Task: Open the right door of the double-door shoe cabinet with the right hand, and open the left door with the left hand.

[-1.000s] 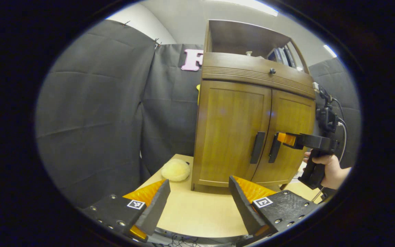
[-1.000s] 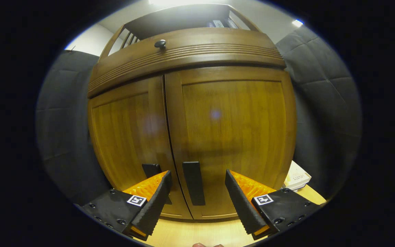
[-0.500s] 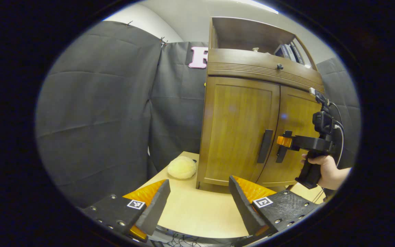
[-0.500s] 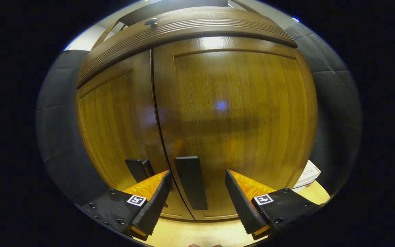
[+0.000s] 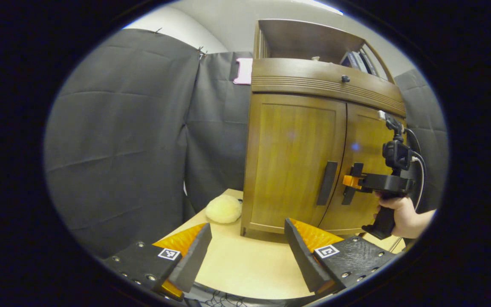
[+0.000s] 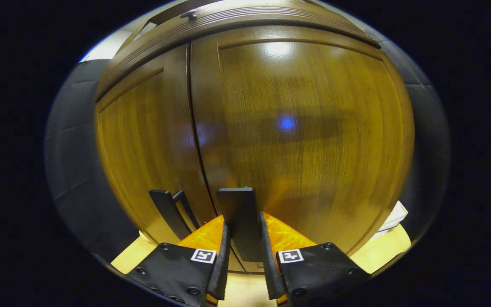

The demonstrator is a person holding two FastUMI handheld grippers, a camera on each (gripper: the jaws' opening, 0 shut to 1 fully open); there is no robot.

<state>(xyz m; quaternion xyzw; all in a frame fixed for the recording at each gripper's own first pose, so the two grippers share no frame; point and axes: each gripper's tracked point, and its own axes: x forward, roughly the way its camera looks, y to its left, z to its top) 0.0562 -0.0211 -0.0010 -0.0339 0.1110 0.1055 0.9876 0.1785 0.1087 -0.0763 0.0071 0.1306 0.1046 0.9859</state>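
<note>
A brown wooden shoe cabinet [image 5: 296, 140] stands on a light table, both doors shut. The right door [image 6: 313, 128] carries a dark vertical handle [image 6: 239, 221], and my right gripper [image 6: 243, 256] is shut on it, one finger pressing each side. In the left gripper view the same gripper [image 5: 350, 181] sits at that handle [image 5: 354, 187], held by a person's hand [image 5: 403, 211]. The left door [image 5: 292, 157] has its own dark handle [image 5: 327, 182]. My left gripper [image 5: 247, 247] hangs open over the table, well in front of the cabinet, with nothing between its fingers.
A pale fluffy ball [image 5: 224, 209] lies on the table [image 5: 245, 264] by the cabinet's left front corner. A drawer with a small dark knob [image 5: 345, 78] runs above the doors. Books [image 5: 358, 62] stand on the open top shelf. A white box [image 6: 392, 215] lies right of the cabinet.
My right gripper moved in toward the right door's handle and closed its fingers on it. The left gripper stayed open, shifting only slightly. Both doors remain shut.
</note>
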